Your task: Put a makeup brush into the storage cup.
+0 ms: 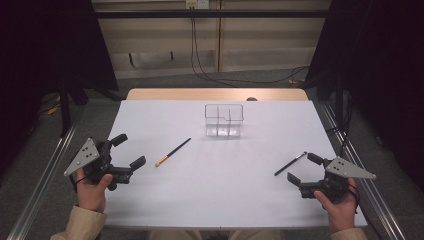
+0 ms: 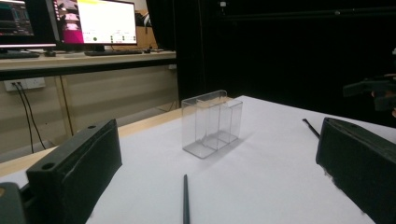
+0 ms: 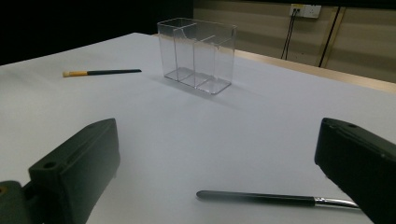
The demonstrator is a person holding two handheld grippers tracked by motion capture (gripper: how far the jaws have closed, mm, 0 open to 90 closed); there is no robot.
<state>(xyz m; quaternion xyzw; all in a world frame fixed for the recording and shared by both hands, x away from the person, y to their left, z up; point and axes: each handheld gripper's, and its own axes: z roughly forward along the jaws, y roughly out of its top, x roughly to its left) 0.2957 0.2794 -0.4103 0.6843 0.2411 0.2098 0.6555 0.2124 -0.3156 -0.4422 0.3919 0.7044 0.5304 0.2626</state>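
On the white table [image 1: 215,190], both the left gripper [image 1: 131,150] and right gripper [image 1: 303,169] gape apart, each near 1 brush: tan-tipped brush [image 1: 172,152], dark brush [image 1: 290,163]; clear organizer [image 1: 224,120] far centre.

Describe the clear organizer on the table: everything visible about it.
The organizer is a small box of clear, plastic-looking material, open at the top, with inner walls splitting it into compartments, all empty. It stands upright on the white table, toward the far middle. Nothing touches it: the two brushes lie apart from it, nearer the person, and both grippers are well away.
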